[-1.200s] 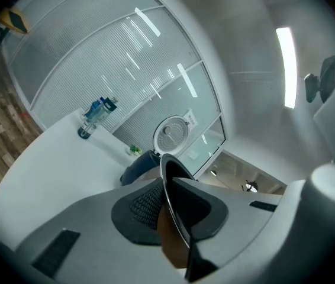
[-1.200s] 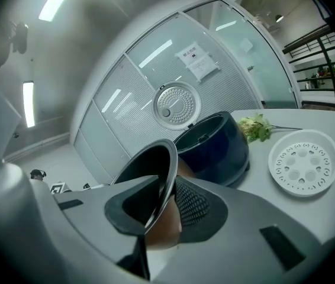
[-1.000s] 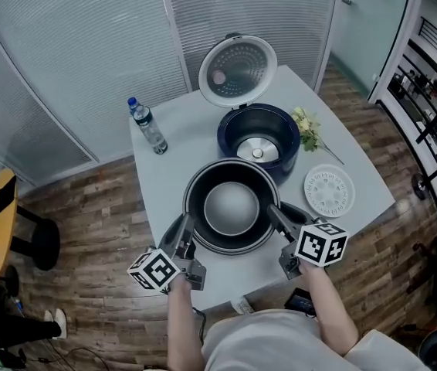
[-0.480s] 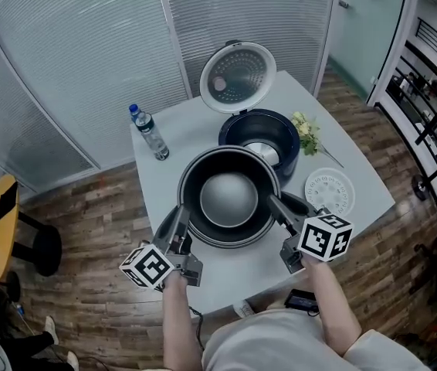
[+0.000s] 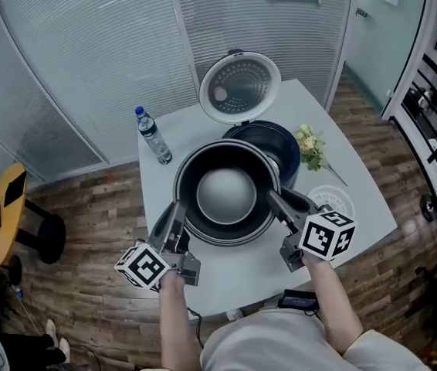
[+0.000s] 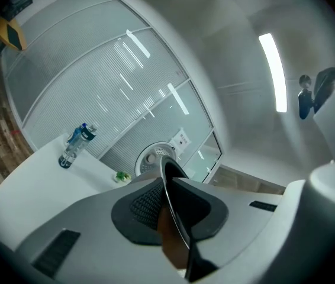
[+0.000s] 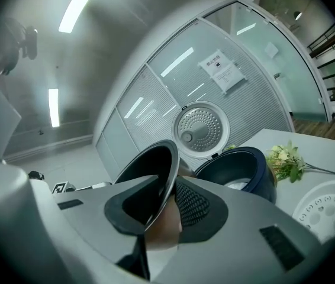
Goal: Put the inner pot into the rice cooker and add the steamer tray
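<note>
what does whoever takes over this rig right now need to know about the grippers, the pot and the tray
Left gripper: shut on the near-left rim of the inner pot.
Right gripper: shut on its near-right rim.
Pot: held up between both, in front of the rice cooker, whose lid stands open; not in it yet.
Steamer tray: flat on the table, right of the cooker, untouched.
Done: pot gripped.
Left: seat the pot in the cooker, release, then add the tray.
</note>
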The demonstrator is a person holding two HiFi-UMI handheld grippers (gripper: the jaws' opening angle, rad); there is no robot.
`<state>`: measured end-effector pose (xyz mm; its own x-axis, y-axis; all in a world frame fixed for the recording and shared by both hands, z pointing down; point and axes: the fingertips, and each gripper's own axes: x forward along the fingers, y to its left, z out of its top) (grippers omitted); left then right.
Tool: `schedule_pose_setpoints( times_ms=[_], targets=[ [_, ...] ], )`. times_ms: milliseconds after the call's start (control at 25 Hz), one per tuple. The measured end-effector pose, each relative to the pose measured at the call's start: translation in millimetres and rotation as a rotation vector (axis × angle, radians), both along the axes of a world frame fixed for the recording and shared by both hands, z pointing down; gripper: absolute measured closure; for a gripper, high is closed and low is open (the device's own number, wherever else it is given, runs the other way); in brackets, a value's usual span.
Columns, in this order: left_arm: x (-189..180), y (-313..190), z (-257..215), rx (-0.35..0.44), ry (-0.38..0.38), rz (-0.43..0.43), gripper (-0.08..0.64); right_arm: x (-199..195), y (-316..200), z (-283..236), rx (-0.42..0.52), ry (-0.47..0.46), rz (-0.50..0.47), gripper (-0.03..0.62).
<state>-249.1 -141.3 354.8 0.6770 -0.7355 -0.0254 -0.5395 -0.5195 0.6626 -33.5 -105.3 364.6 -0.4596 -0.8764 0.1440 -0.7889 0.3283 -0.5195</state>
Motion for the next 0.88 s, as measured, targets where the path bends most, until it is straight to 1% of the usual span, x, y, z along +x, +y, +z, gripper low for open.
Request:
schedule_pose_setpoints(
  times_ms=[120, 240, 440, 560, 680, 800, 880],
  targets=[
    [12.8, -8.8, -4.3, -0.002, 0.004, -0.032, 0.514, 14.7, -16.2, -7.6, 0.007, 0.001, -0.028, 0.498],
    [28.7, -20.3, -11.1, -0.001, 0.033, -0.050, 0.514, 29.2, -33.4, -15.0, 0.018, 0.000, -0.051, 0.497],
    [46.8, -36.0, -21.5, 0.019, -0.001, -0.078, 0.514, 49.6, -55.5, -20.7, 0.029, -0.025, -0.076, 0.499],
    [57.0, -47.5, -25.8, 0.026, 0.005, -0.080, 0.514, 59.4, -68.1, -22.9, 0.033, -0.035, -0.082, 0.499],
    [71.0, -57.9, -30.4, 0.042, 0.044, -0.060, 0.514, 71.6, -79.2, -24.9, 0.039, -0.038, -0.080, 0.499],
    [81.1, -67.8, -27.8, 0.037, 0.028, -0.061, 0.514, 84.0, -86.9, -26.3, 0.042, -0.032, -0.075, 0.499],
    [90.6, -73.3, -24.4, 0.030, 0.033, -0.053, 0.514, 93.4, -90.3, -24.4, 0.038, -0.030, -0.069, 0.497]
  ],
)
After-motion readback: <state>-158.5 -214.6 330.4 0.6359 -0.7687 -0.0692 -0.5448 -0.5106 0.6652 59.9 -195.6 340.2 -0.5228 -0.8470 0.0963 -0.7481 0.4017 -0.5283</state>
